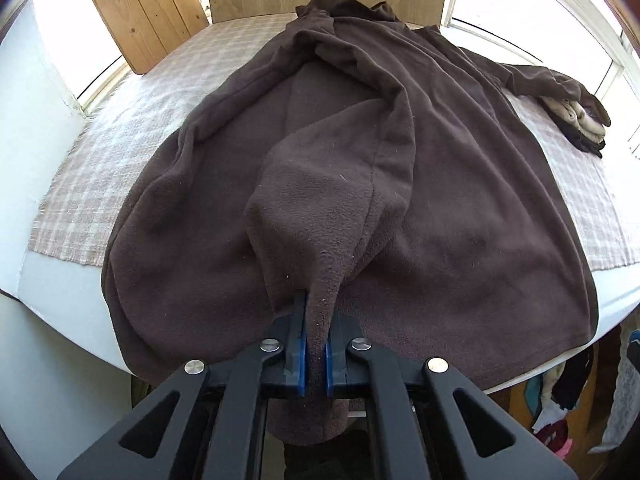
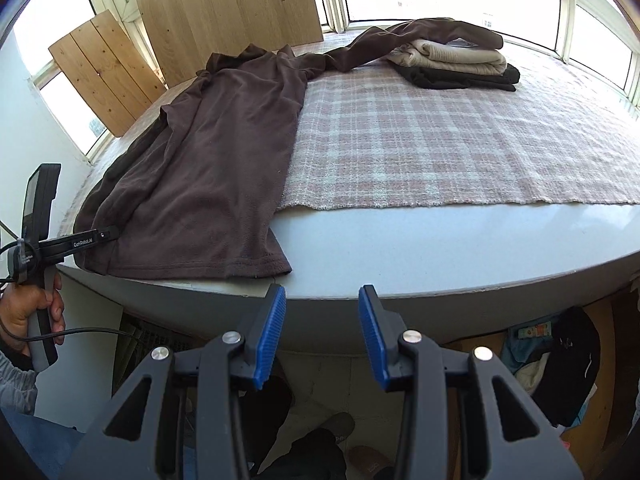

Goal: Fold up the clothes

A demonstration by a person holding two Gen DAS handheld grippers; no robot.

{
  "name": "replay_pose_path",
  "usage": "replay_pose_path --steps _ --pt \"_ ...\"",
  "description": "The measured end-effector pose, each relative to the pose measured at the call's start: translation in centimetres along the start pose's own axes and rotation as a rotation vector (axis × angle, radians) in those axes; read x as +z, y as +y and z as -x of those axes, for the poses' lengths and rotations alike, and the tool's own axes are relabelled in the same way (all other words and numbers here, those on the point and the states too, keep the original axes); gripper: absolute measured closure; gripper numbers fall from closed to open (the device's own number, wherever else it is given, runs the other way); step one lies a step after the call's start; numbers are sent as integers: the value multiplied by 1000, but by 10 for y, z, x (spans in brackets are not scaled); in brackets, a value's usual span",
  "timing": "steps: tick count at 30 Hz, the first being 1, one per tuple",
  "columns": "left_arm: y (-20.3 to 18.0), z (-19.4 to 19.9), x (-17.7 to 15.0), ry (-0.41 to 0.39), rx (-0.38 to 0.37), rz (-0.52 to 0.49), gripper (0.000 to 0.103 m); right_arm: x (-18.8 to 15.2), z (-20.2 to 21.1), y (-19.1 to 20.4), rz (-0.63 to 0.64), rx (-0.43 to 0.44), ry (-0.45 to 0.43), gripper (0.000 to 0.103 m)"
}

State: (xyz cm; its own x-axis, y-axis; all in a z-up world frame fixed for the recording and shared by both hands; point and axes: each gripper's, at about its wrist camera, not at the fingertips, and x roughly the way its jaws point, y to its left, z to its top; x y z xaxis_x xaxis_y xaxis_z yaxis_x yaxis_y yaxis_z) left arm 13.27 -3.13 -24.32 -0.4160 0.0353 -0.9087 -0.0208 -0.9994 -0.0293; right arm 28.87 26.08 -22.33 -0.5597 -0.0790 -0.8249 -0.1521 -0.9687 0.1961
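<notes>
I've got one brown fleece [image 1: 460,208] spread on the tabletop [image 2: 400,248]; left tongs [image 1: 316,344] pinched tight on its sleeve; right tongs [image 2: 322,320] partly open, holding nothing; two folded garments [image 2: 456,64] stacked at the back.

Fleece garment [image 1: 440,200] spread on checked cloth [image 2: 440,140], its near fold between left jaws. Folded stack [image 2: 456,64] far ahead-right of right jaws; garment's sleeve [image 2: 420,34] across it. Boards [image 2: 228,8] behind.

The left gripper [image 1: 316,354] is pointing steeply downward, its blue pads pinching a fold of brown fleece [image 1: 320,240] — jaws nearly together. The right gripper [image 2: 322,332] is hanging at the near edge, jaws standing apart with nothing between them — while the person's hand [image 2: 30,312] is gripping the left handle.
</notes>
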Motion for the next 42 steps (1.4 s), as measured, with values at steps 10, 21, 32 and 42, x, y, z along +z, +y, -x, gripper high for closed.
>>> replay_pose_path --steps 10,21,32,42 --pt "93 97 94 -118 -18 115 96 25 -30 25 -7 26 5 65" --pt "198 154 189 -402 306 209 98 64 -71 81 37 33 12 65" --pt "214 121 249 -476 698 149 17 89 -92 109 14 -29 28 65" --pt "195 97 244 -469 475 111 16 108 -110 103 13 -98 68 65"
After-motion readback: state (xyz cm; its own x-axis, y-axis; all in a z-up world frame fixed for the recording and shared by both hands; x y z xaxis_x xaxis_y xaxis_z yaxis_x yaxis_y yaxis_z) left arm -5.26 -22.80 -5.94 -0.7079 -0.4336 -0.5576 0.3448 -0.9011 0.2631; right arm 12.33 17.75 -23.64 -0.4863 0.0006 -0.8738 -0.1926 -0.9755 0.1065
